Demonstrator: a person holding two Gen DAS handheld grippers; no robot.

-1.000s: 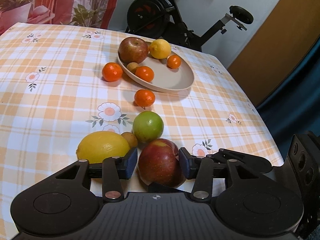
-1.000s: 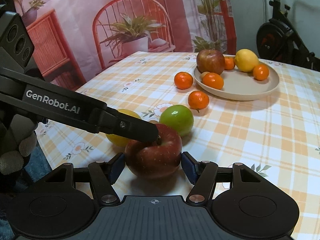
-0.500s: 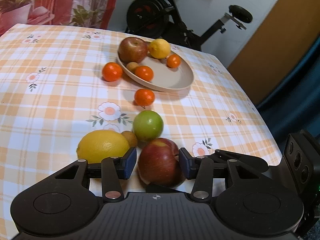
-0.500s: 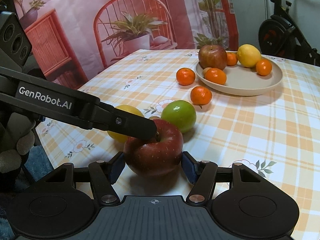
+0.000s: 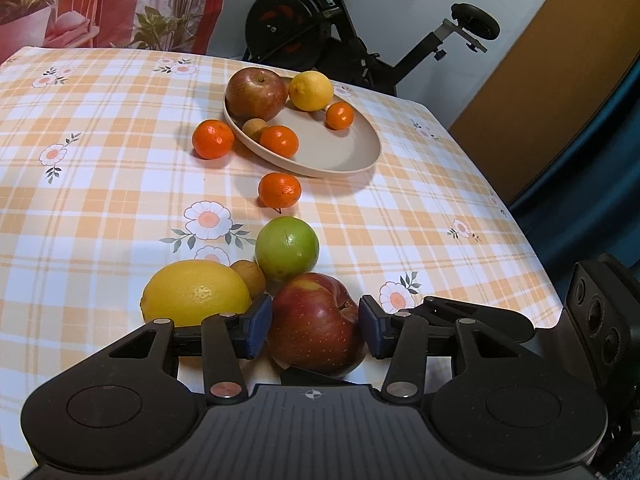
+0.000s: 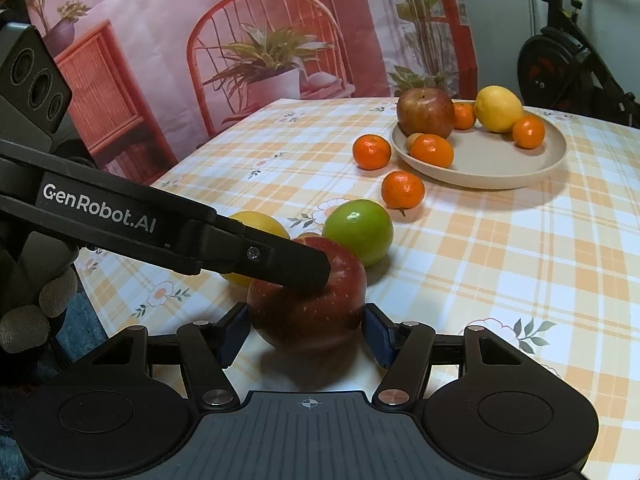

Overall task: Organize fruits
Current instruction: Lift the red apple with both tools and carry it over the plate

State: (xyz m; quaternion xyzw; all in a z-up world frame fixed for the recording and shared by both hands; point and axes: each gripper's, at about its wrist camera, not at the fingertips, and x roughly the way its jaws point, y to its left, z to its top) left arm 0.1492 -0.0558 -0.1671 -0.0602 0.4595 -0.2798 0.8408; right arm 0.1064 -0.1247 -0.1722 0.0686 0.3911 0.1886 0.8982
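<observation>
Two grippers bracket one red apple (image 5: 316, 322) on the checked tablecloth (image 5: 100, 184). The left gripper (image 5: 315, 326) stands part open, pads at the apple's flanks; firm contact cannot be told. The right gripper (image 6: 306, 334) stands part open, pads against the apple's sides. Beyond the jaws lie a green apple (image 5: 286, 248), a lemon (image 5: 196, 293) and a beige plate (image 5: 352, 148) of fruit.
</observation>
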